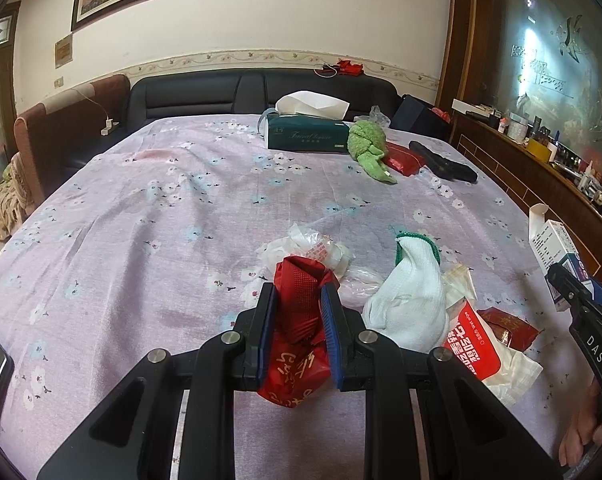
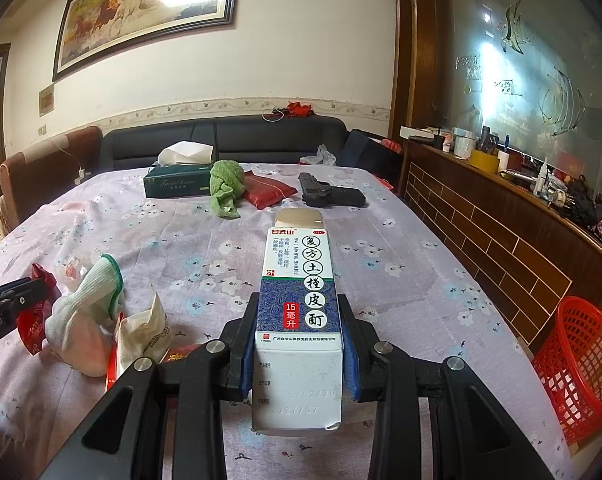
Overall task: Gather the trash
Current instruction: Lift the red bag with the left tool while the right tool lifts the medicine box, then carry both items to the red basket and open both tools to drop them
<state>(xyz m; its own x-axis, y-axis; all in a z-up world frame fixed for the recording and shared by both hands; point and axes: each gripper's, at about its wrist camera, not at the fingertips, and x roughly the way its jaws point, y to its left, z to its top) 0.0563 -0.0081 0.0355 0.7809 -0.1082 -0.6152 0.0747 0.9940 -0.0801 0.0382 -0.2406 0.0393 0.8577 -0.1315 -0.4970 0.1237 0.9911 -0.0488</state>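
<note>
**A:** What is each hand carrying?

**B:** The left gripper (image 1: 299, 292) has its fingers pinched on a crumpled red wrapper (image 1: 297, 320), lifted just above the table (image 1: 141, 208). The right gripper (image 2: 299, 312) has its fingers pressed against the two long sides of a medicine carton (image 2: 301, 300), held over the table with its top flap open.

**A:** How will they handle?

**B:** I'd judge both very light. The wrapper is soft, crinkly film that looks slick; a pinch across the bunched middle, as now, seems safer than an edge that could slide out. The carton is thin card, stiff along its length but easy to crush, so a light squeeze on the flat sides low on the body should do.

**A:** What is left of the trash?

**B:** Near the front edge lie clear plastic film (image 1: 313, 248), a white glove with a green cuff (image 1: 409, 292), a red and white wipes pack (image 1: 477, 344) and another red wrapper (image 1: 509, 328), heaped and partly overlapping. A red basket (image 2: 581, 364) stands beside the table on the right, likely the bin.

**A:** Anything you can't make out?

**B:** Whether the carton is empty. The basket is cut off by the frame, so its contents are unseen. What lies beneath the glove is hidden. At the far end, a tissue box (image 1: 307, 134), a green cloth (image 1: 367, 144) and a black pistol-shaped thing (image 1: 445, 162); I can't tell if those count as trash.
</note>
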